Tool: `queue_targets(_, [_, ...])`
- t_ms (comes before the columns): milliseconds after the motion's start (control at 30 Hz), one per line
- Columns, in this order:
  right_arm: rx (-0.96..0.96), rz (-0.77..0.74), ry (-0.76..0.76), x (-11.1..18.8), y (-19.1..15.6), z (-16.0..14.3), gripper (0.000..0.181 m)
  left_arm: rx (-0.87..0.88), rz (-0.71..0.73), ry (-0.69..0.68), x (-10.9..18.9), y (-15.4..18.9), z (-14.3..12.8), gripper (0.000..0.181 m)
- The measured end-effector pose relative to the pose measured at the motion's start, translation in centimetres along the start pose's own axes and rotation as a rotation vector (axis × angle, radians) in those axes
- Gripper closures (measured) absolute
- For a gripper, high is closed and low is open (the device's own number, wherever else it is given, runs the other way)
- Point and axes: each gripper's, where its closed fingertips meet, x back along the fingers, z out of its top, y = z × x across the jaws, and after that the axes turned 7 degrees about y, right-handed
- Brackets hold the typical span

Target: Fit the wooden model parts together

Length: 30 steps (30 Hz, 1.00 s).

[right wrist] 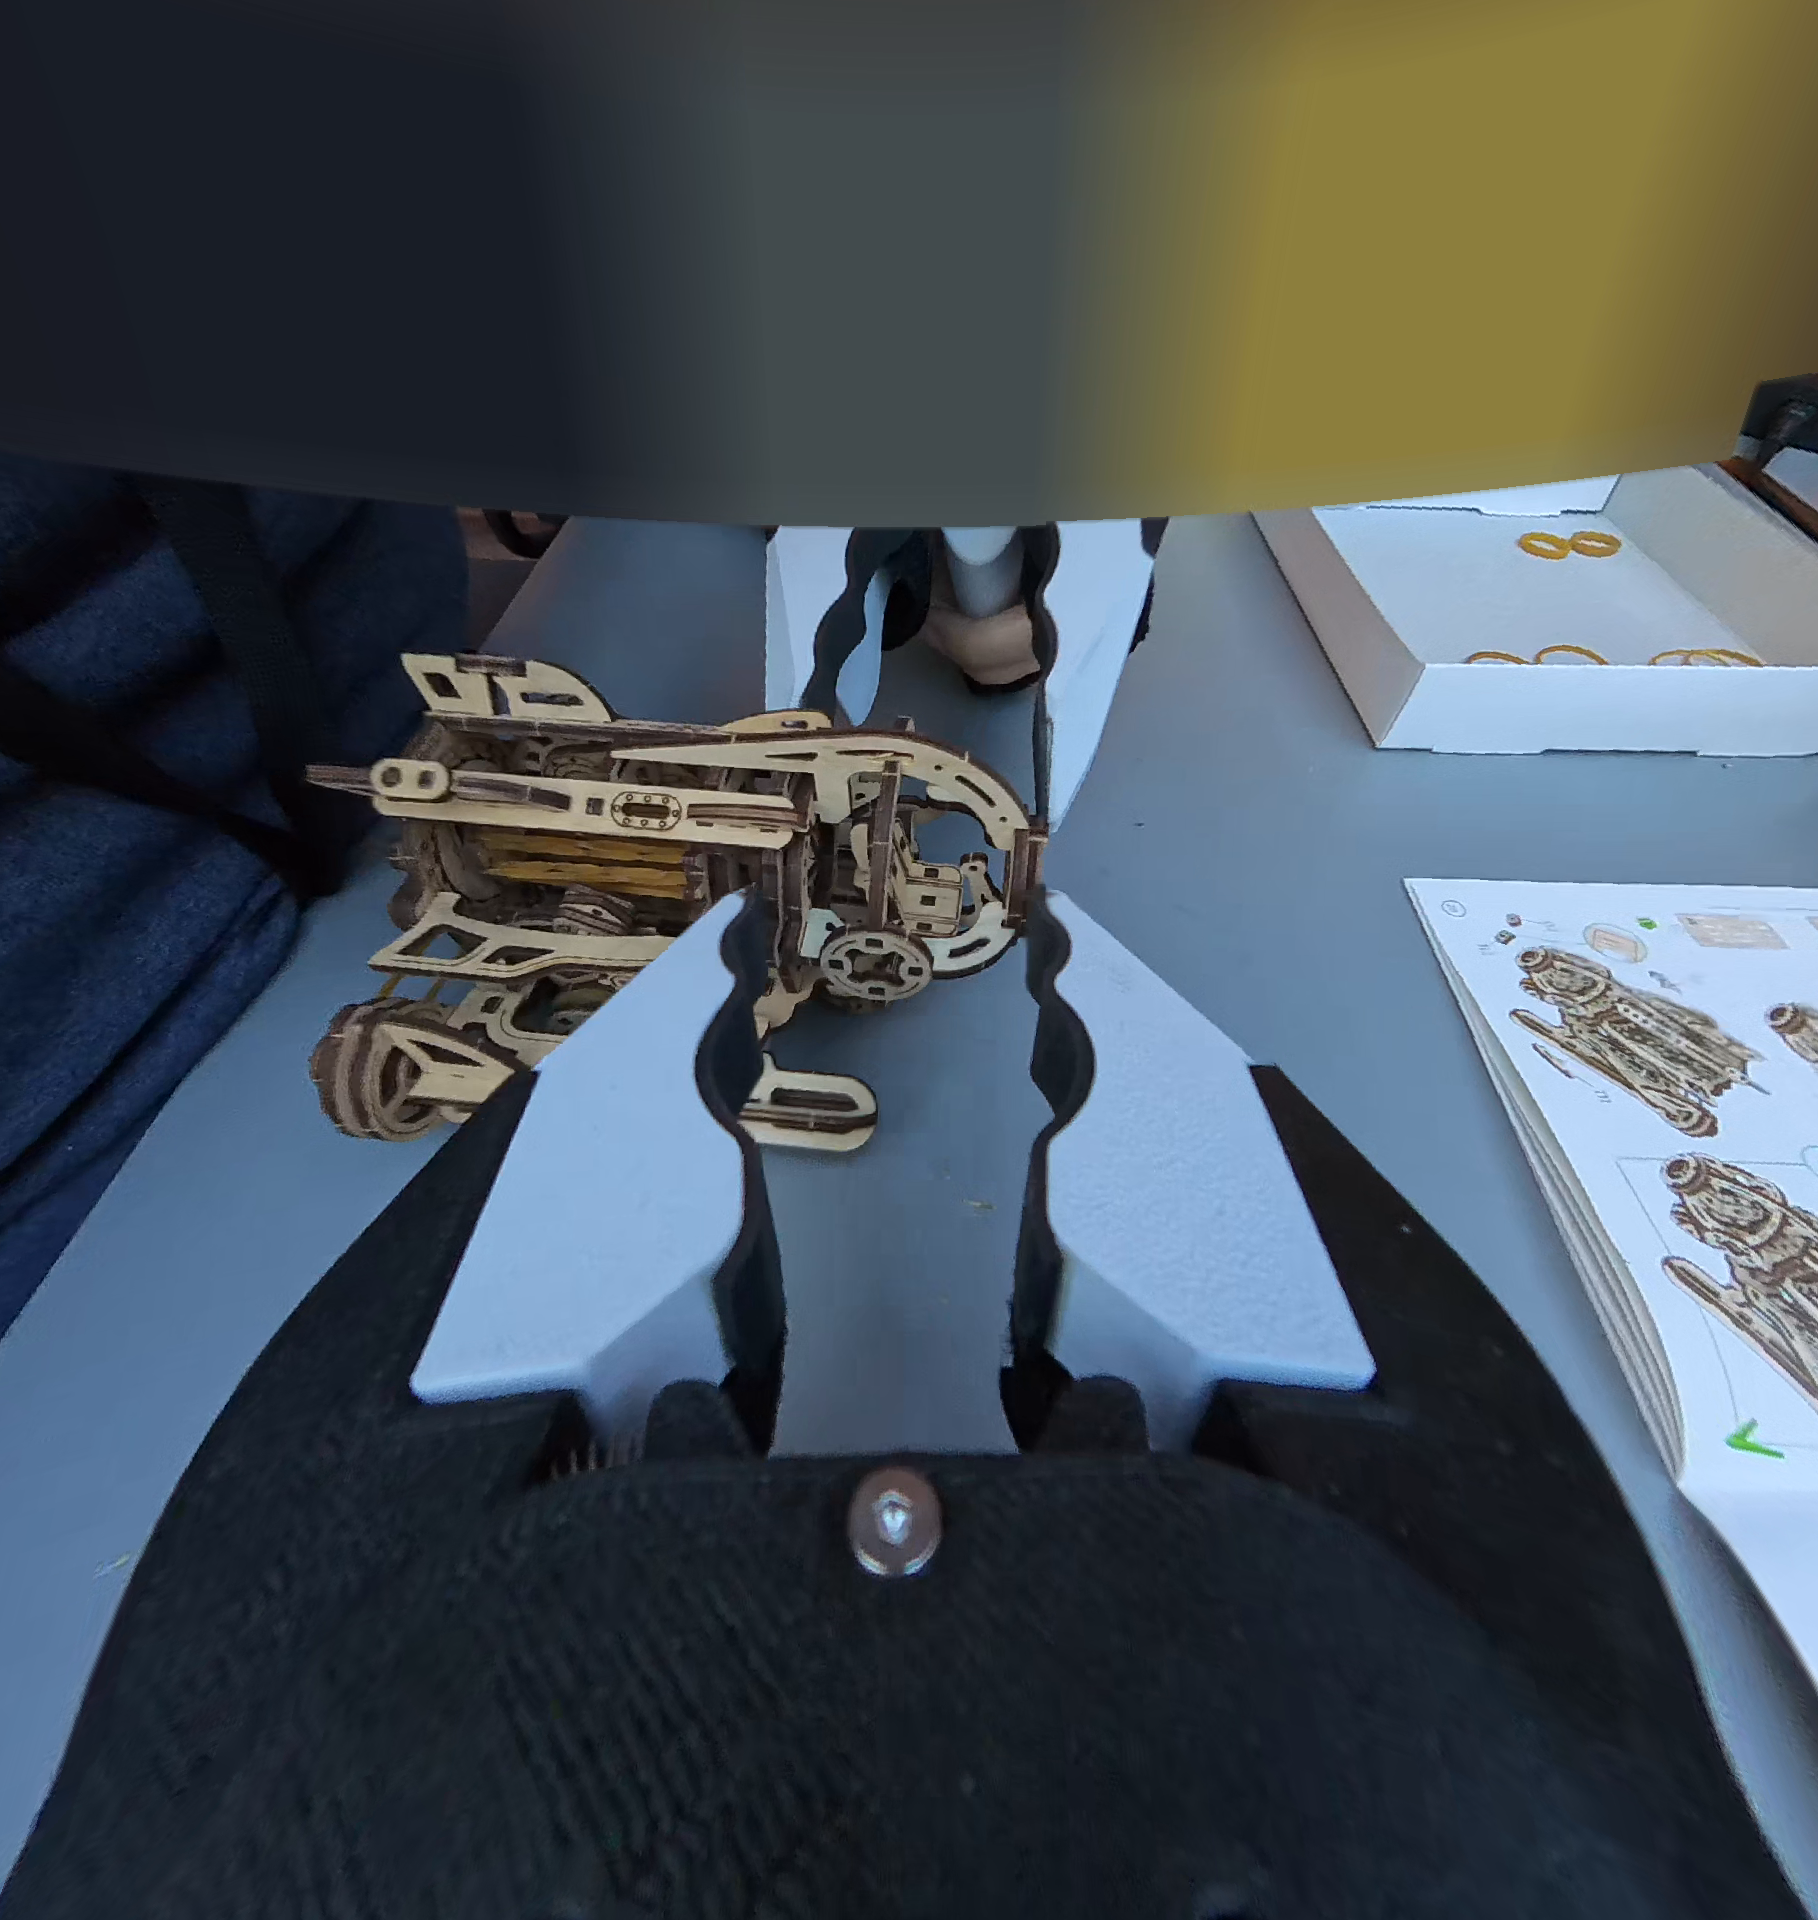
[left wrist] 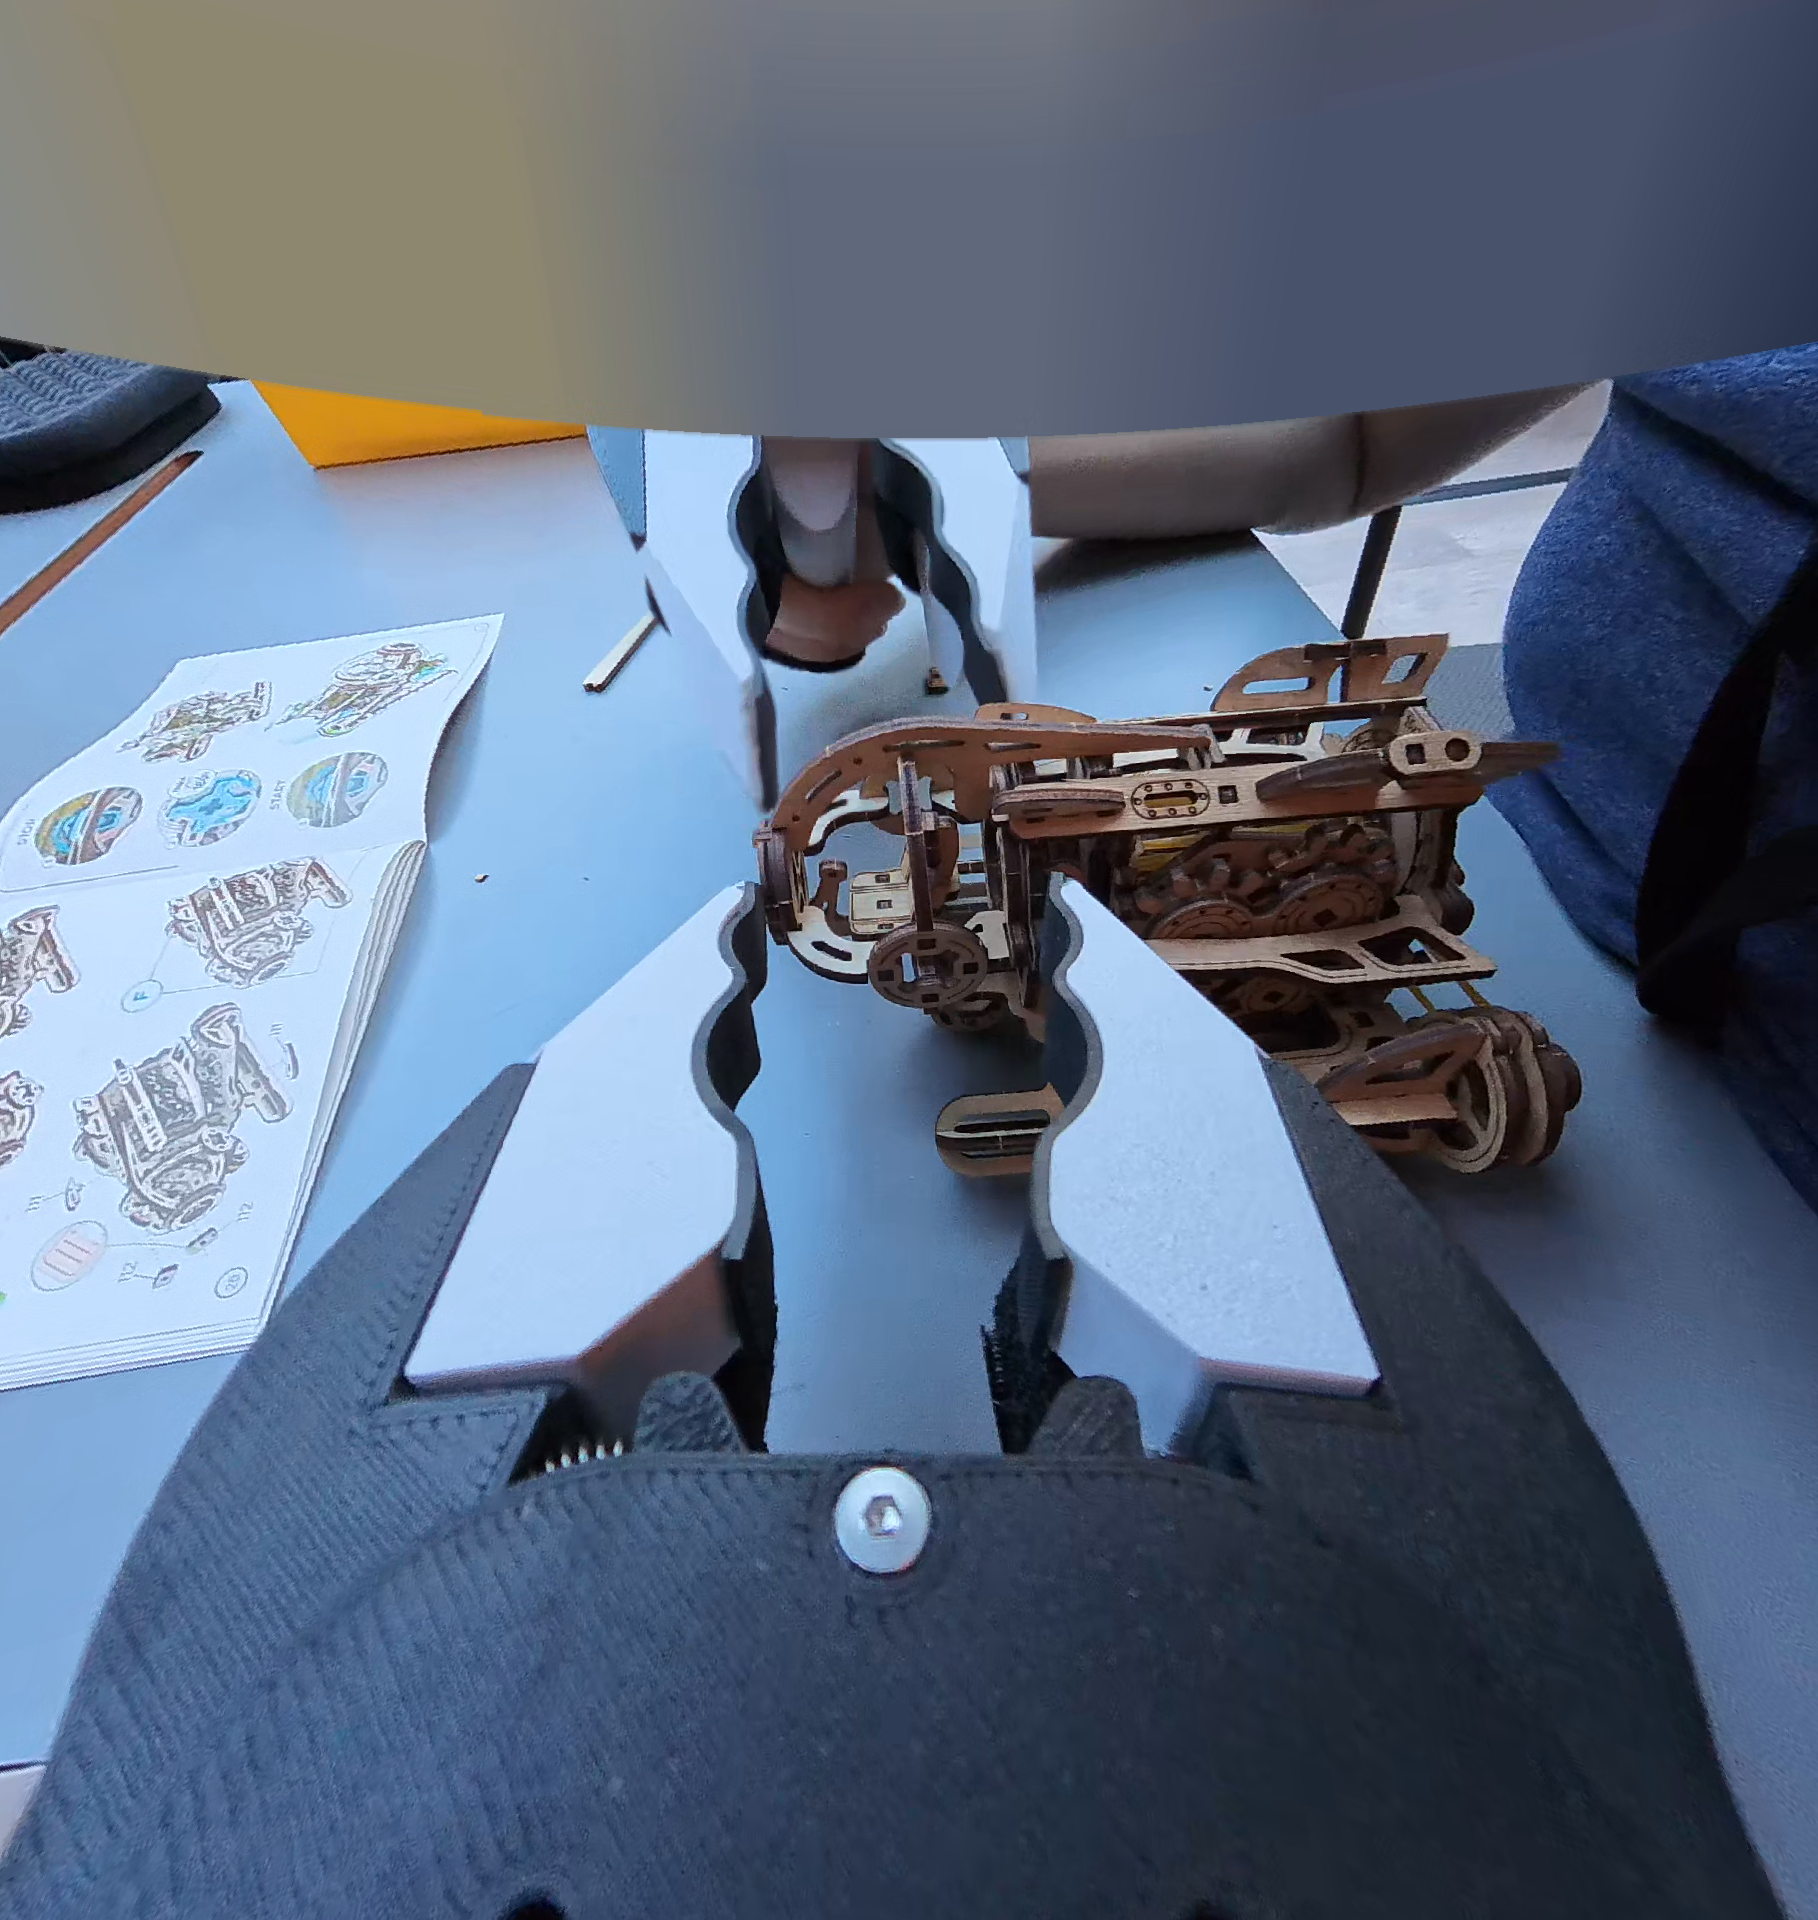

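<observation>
Both grippers face each other across the grey table (left wrist: 572, 831). The left gripper (left wrist: 900, 914) and right gripper (right wrist: 889, 914) gape wide, holding nothing. Between them lies the wooden model (left wrist: 1175, 894), a loose oval wooden part (left wrist: 993, 1132) just beside it.

Wooden model (left wrist: 1175, 914) tilted, loose part (left wrist: 993, 1127) beside
</observation>
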Motion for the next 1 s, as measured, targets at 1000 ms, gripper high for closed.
queue_targets(1000, [-0.15, -0.126, -0.139, -0.7, -1.3, 3.5, 0.133, -0.05, 0.095, -0.027, -0.3, -0.1, 0.7, 0.13])
